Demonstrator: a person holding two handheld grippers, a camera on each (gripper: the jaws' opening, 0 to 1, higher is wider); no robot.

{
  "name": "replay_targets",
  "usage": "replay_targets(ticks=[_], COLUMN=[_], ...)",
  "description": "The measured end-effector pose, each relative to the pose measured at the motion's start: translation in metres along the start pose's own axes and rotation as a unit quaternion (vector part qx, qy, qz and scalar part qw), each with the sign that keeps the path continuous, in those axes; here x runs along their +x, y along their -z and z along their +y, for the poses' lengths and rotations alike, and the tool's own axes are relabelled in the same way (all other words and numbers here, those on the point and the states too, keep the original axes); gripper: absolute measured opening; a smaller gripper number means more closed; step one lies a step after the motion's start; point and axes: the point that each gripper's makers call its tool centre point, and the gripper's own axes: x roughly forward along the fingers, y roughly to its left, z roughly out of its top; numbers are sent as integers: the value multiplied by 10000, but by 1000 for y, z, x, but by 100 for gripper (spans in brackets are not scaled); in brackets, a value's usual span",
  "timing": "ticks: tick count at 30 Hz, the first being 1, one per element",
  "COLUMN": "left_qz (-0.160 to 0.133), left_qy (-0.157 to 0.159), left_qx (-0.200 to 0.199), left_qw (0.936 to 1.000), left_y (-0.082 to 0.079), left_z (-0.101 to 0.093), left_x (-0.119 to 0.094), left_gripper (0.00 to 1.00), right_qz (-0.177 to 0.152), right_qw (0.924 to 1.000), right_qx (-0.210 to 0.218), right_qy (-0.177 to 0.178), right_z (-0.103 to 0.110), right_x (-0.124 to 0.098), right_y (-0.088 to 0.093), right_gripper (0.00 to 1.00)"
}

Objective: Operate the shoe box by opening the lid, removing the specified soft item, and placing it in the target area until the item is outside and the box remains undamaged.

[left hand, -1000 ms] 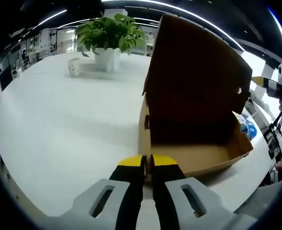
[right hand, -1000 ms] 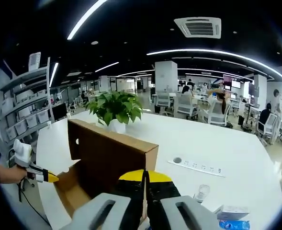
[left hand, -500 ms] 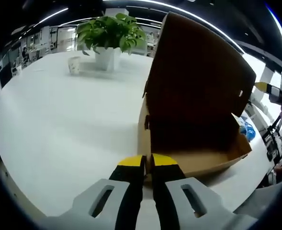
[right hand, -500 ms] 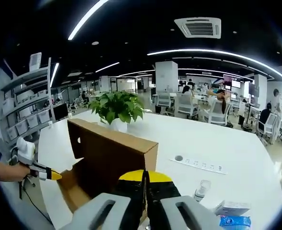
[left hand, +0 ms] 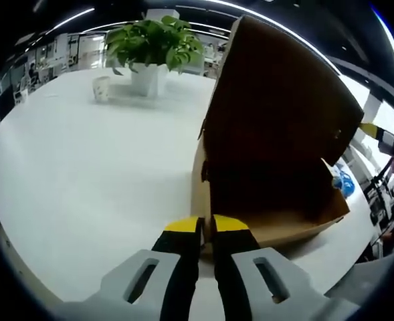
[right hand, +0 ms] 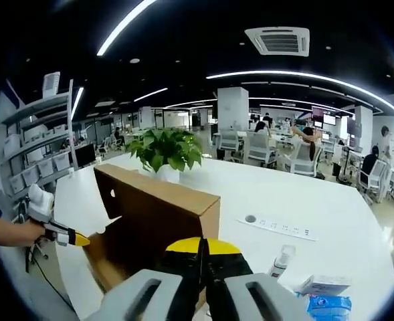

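The shoe box (left hand: 263, 200) stands on the white surface (left hand: 83, 167) with its lid (left hand: 277, 107) raised, its open interior at about one o'clock just beyond the left gripper (left hand: 206, 227), whose fingers are pressed together on nothing. That gripper looks the nearer to the opening. In the right gripper view the right gripper (right hand: 203, 249) sits behind the lid's outer face, fingers likewise closed, empty. The soft item cannot be made out in the dark interior.

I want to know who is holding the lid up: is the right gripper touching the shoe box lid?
Touching. In the right gripper view the right gripper has its jaws shut on the edge of the raised lid.
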Motion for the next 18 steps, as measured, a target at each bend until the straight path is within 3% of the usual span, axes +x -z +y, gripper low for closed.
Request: replay_targets(ticks=[12,18], left_qz=[-16,-170], left_qy=[44,90], left_qx=[222,347], left_qw=[9997,9992], left_y=[-5,-19], left_z=[-2,-6], left_x=[0,-3], left_gripper=[5,6], right_qz=[-31,-38], right_qw=[10000,10000], right_qx=[13,3], right_qy=[25,33], right_z=[5,7], right_x=[-6,-9], right_y=[5,8], right_gripper=[0,0])
